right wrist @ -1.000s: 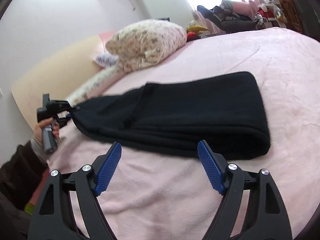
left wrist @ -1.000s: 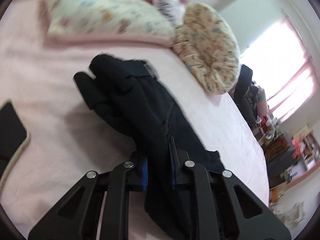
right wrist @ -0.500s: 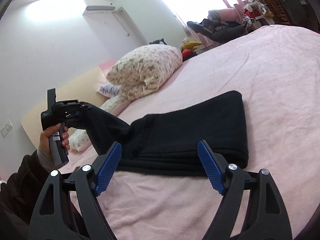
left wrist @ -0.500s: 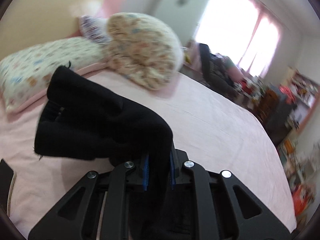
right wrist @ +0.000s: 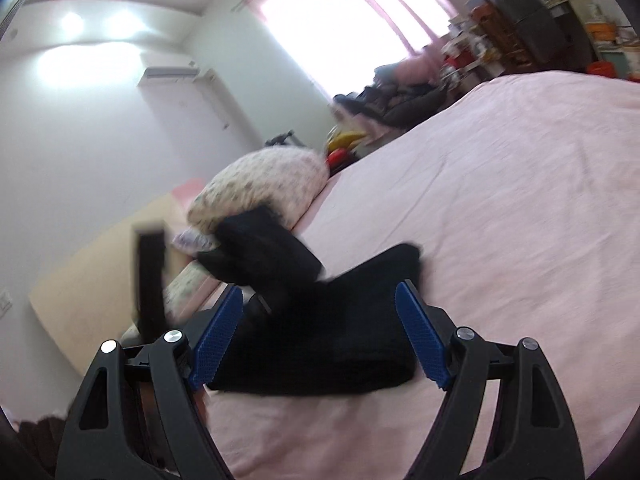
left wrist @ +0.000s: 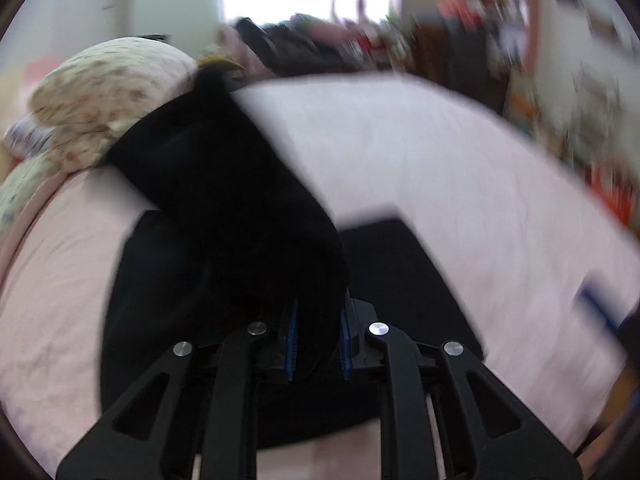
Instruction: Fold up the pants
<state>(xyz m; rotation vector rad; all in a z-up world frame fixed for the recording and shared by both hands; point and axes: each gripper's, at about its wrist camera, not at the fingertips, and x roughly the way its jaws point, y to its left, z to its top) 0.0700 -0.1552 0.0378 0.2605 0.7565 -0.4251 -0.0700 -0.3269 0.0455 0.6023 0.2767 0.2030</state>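
Observation:
Black pants (left wrist: 224,216) lie on the pink bed (left wrist: 420,168), partly folded. My left gripper (left wrist: 318,344) is shut on one end of the cloth, which rises from its blue pads and drapes back over the flat part beneath. In the right wrist view the same pants (right wrist: 320,332) lie as a dark slab with the lifted end arching above them. My right gripper (right wrist: 320,340) stands open just in front of that slab, its blue pads on either side and apart from the cloth. The left gripper shows there as a dark blurred bar (right wrist: 150,280).
A flowered pillow (left wrist: 108,100) lies at the head of the bed, also in the right wrist view (right wrist: 260,184). Beyond the bed are a bright window, a dark heap of clothes (right wrist: 392,100) and cluttered shelves (right wrist: 532,36). Much of the pink sheet is bare.
My left gripper swung the held end of the pants across and over the rest of the garment while rolling. The right gripper drifted closer to the pants and stayed open.

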